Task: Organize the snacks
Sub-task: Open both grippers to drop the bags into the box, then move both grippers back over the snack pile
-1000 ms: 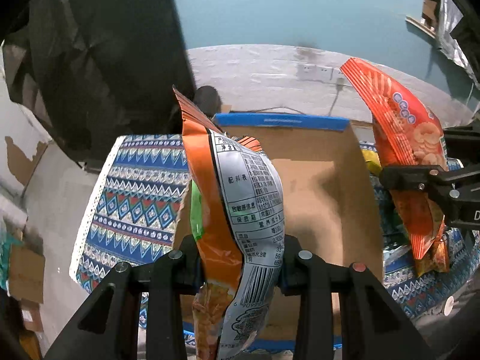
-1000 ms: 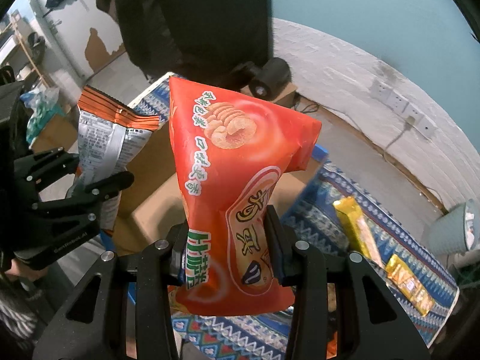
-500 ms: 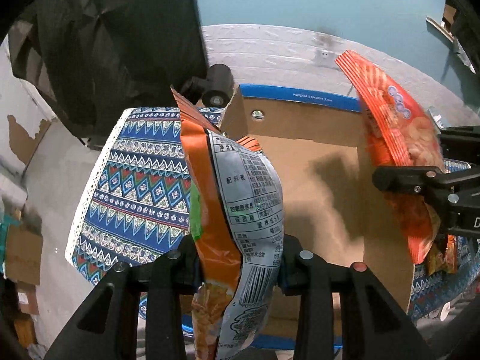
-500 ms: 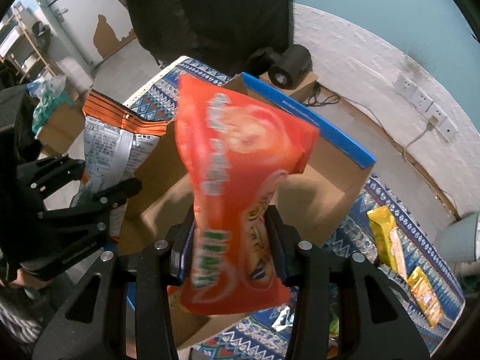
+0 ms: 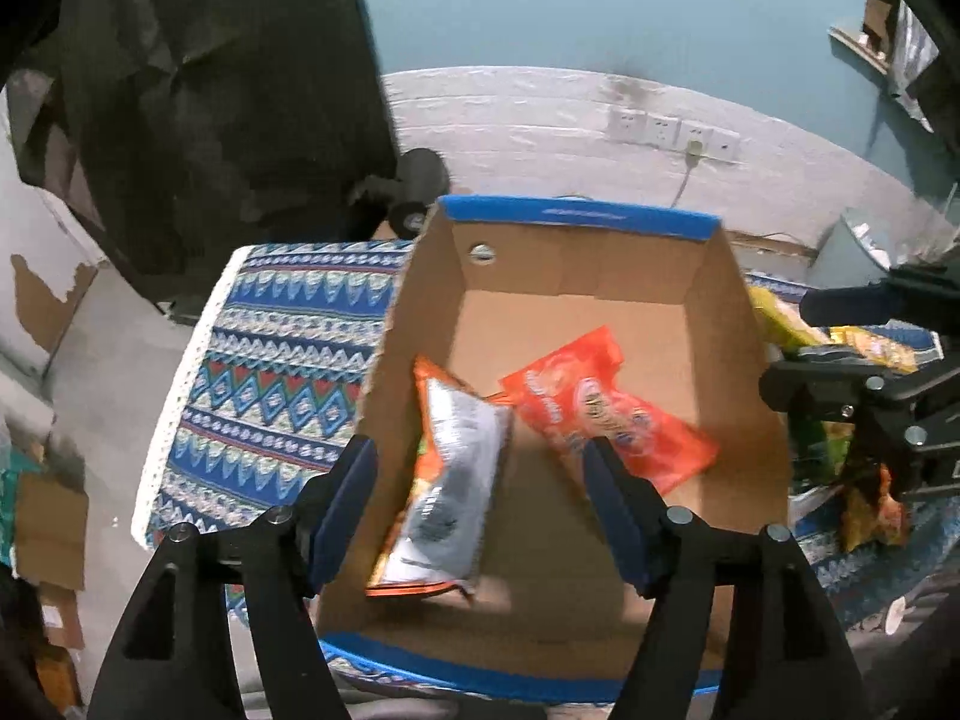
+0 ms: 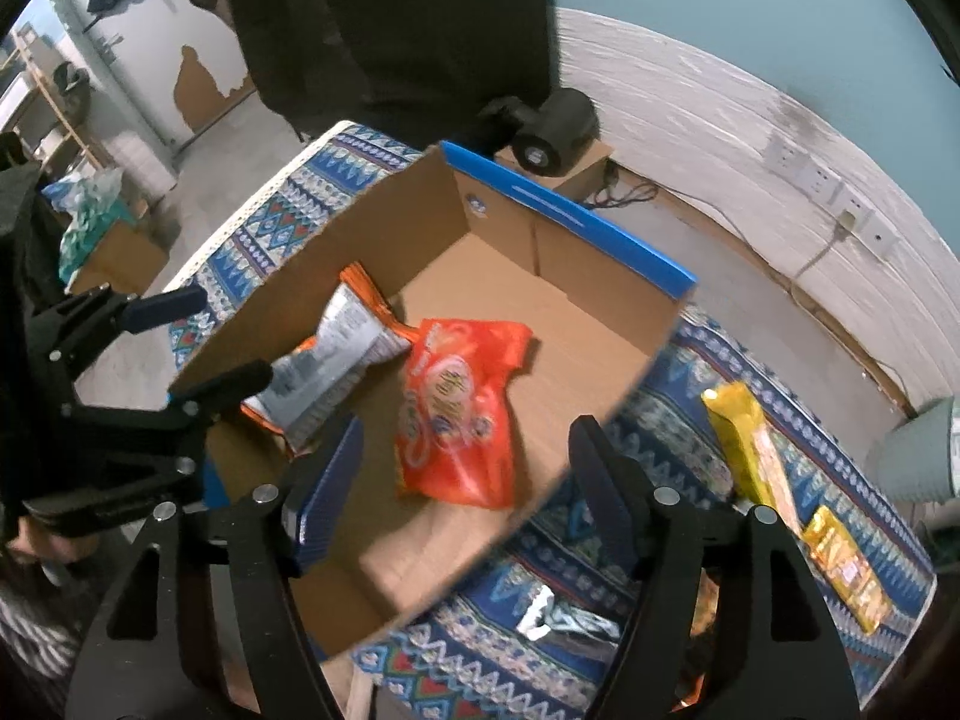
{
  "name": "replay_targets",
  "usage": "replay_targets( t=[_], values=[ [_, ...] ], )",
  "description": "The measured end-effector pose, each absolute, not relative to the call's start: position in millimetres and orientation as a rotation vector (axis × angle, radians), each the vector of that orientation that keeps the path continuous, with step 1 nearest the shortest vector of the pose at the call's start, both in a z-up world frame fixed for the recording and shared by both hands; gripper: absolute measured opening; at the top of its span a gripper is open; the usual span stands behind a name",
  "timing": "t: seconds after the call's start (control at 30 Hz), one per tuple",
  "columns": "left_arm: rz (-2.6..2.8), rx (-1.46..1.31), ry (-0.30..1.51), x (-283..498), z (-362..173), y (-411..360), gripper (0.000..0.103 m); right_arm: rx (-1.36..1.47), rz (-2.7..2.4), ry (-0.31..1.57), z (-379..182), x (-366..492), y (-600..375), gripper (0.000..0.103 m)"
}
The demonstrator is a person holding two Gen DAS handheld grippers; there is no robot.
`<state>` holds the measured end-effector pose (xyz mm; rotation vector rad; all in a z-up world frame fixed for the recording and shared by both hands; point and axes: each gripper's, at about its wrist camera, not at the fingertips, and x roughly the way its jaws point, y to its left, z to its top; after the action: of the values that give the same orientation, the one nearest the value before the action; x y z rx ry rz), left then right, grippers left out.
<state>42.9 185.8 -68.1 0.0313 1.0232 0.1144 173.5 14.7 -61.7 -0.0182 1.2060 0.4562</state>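
Note:
An open cardboard box [image 5: 738, 360] [image 6: 612, 354] with blue edges stands on the patterned cloth. Inside it lie an orange and silver snack bag [image 5: 450, 480] [image 6: 336, 360] and a red-orange snack bag [image 5: 606, 408] [image 6: 456, 414], side by side and touching. My left gripper [image 5: 480, 456] hangs above the box with its jaws opening; the silver bag lies loose below, clear of the pads. My right gripper [image 6: 465, 438] is over the box's near right part, jaws opening, with nothing gripped. Each gripper shows at the edge of the other's view.
Several yellow snack packs [image 6: 750, 450] and other wrappers [image 5: 870, 504] lie on the blue patterned tablecloth [image 5: 270, 372] right of the box. A black camera-like device [image 6: 552, 132] sits behind the box. A pale bin [image 6: 918, 456] stands far right. A white wall with sockets is behind.
Both grippers have opened and let go of their bags. The orange and silver bag and the red-orange bag have dropped into the box.

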Motion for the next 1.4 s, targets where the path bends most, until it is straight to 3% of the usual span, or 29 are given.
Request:
replay_targets(
  t=[0.77, 1.4],
  values=[
    [-0.118, 0.151, 1.032, 45.9, -61.4, 63.1, 0.075, 0.100, 0.258, 1.199, -60.9, 104.0, -136.1, 0.075],
    [-0.270, 0.293, 1.152, 48.6, -111.9, -36.4, 0.075, 0.205, 0.096, 1.242, -93.8, 44.8, -233.3, 0.075]
  ],
)
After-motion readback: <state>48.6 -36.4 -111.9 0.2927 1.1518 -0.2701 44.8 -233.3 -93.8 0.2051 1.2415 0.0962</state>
